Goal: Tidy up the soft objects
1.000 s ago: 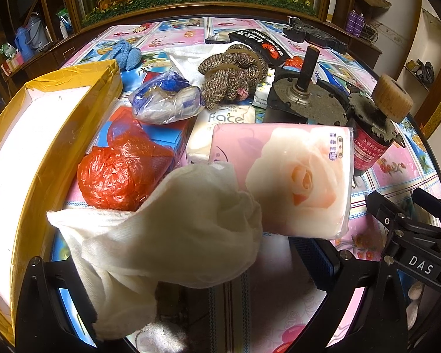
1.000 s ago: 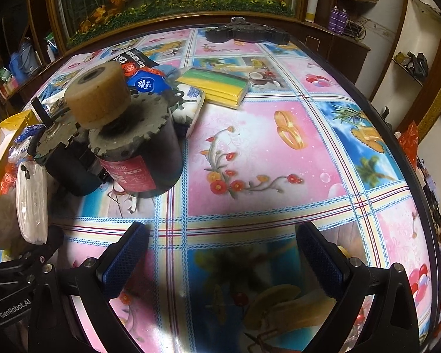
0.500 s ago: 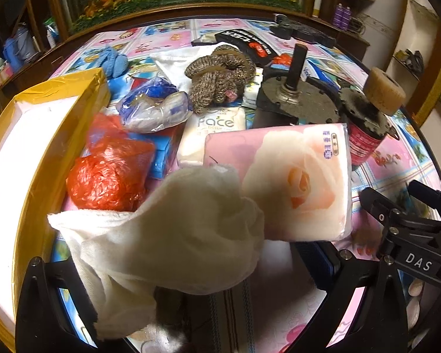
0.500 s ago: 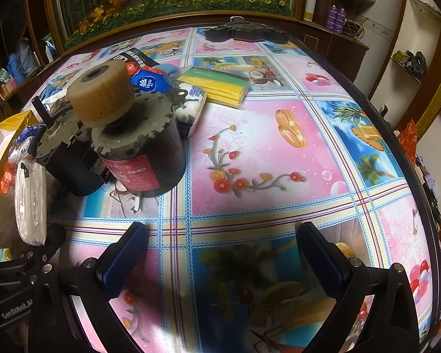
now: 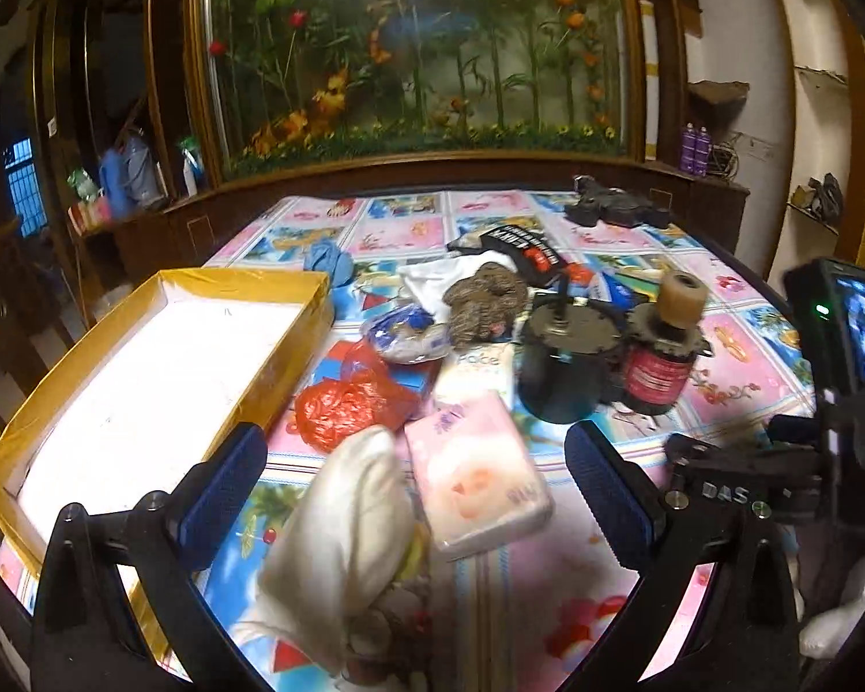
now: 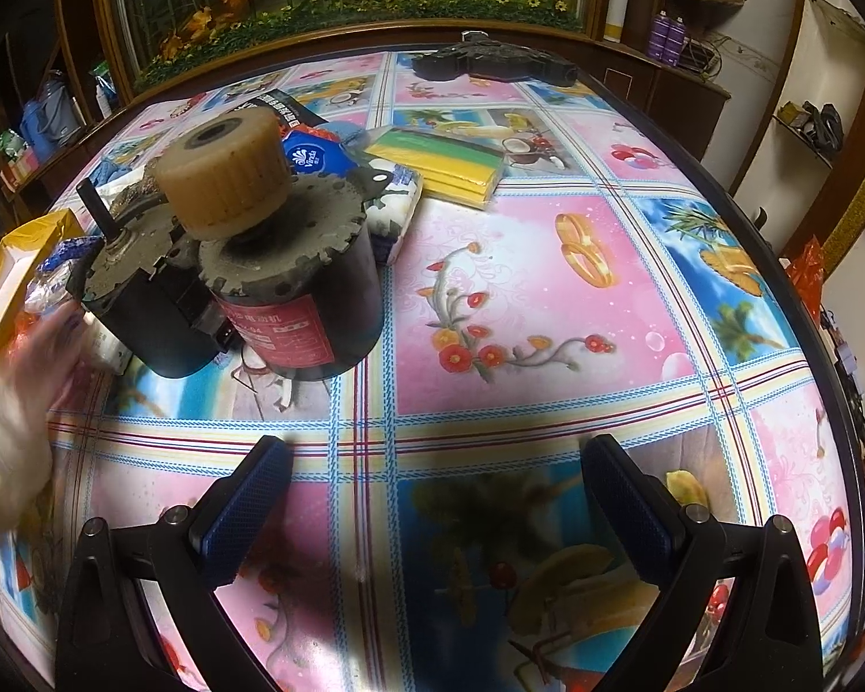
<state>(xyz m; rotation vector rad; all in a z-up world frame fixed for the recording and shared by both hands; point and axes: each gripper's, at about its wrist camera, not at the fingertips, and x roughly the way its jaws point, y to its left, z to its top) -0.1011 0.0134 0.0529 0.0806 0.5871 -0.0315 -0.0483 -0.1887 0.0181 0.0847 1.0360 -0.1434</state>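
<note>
Both the left gripper (image 5: 412, 478) and the right gripper (image 6: 432, 490) are seen spread wide with nothing gripped. One white cloth (image 5: 346, 525) is seen nearest, lying on the table (image 6: 548, 288) between the left fingers, just before one pink tissue pack (image 5: 476, 476). Beyond the pack, one red bag (image 5: 346, 403) and two motors (image 5: 605, 357) are counted, with one yellow box (image 5: 144, 380) left of it. The yellow sponges (image 6: 438, 164) behind the motors are shown plainly only by the right wrist view.

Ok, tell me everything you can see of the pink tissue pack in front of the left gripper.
The pink tissue pack is a soft rectangular pack in glossy plastic wrap, printed with a pale rose. It lies flat on the patterned tablecloth, angled, between the open fingers of the left gripper. A crumpled white cloth presses against its left edge. Nothing grips it.
</note>
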